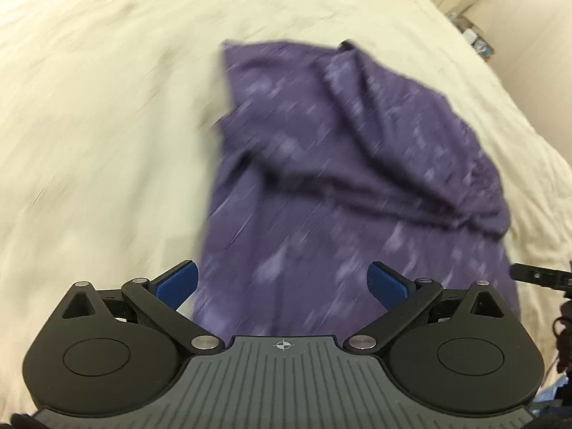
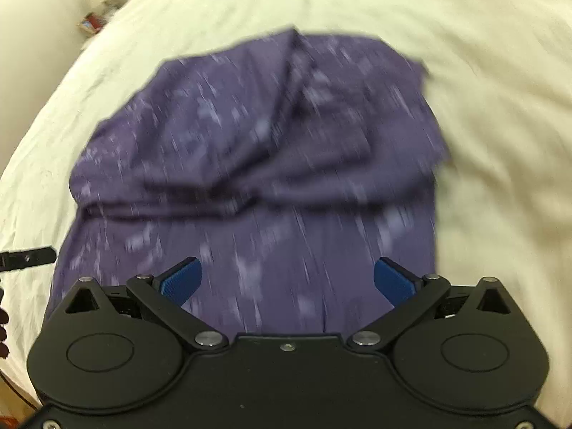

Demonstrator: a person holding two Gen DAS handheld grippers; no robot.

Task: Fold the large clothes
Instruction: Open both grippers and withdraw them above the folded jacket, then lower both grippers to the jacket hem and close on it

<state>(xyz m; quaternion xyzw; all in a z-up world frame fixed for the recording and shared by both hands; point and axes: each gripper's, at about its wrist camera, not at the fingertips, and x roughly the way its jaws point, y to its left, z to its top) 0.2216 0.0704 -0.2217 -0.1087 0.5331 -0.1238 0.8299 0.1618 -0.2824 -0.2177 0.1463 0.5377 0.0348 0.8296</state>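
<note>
A large purple patterned garment (image 1: 332,164) lies rumpled on a cream bedsheet (image 1: 100,114), its far half bunched in thick folds, its near half flatter. My left gripper (image 1: 282,282) hangs open and empty above the garment's near left edge. In the right wrist view the same garment (image 2: 257,157) fills the middle of the sheet (image 2: 500,114). My right gripper (image 2: 287,280) is open and empty above the garment's near part. Both views are motion-blurred.
The bed's far edge curves past a pale wall with small clutter on the floor (image 1: 475,35), which the right wrist view also shows (image 2: 94,18). The other gripper's black tip shows at each frame's side (image 1: 536,275) (image 2: 28,255).
</note>
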